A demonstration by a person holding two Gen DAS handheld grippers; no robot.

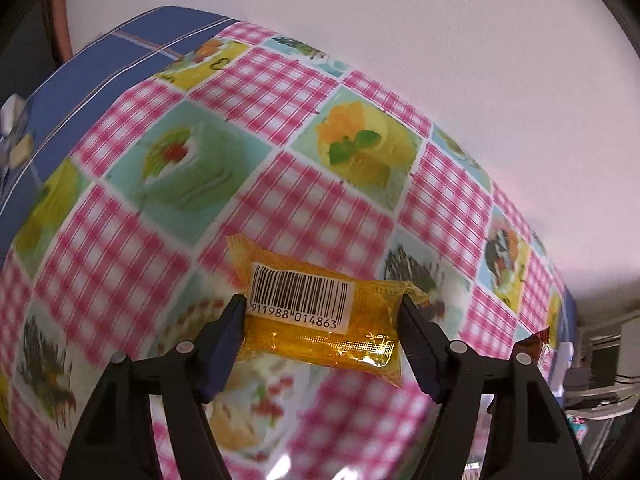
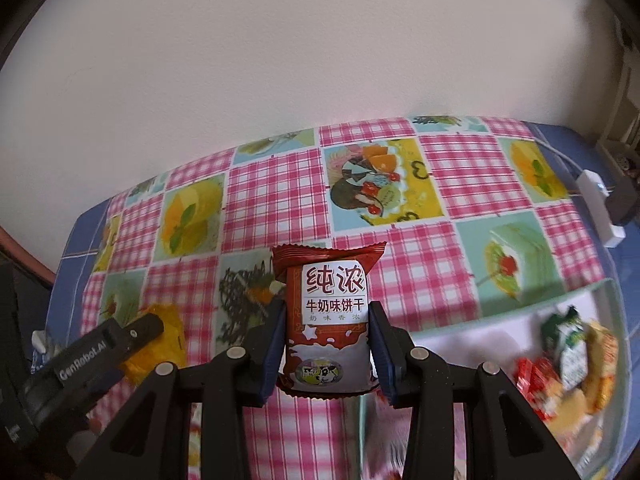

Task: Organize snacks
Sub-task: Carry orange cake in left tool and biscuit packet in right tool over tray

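Observation:
My left gripper is shut on a yellow snack packet with a barcode label, held above the checked tablecloth. My right gripper is shut on a red and white milk biscuit packet, held upright above the cloth. In the right wrist view the left gripper's finger and the yellow packet show at the lower left. A clear bin at the lower right holds several snack packets.
A white wall stands behind the table. A white power strip and a cable lie on the blue cloth at the right. A red-brown packet sits near the table's right edge in the left wrist view.

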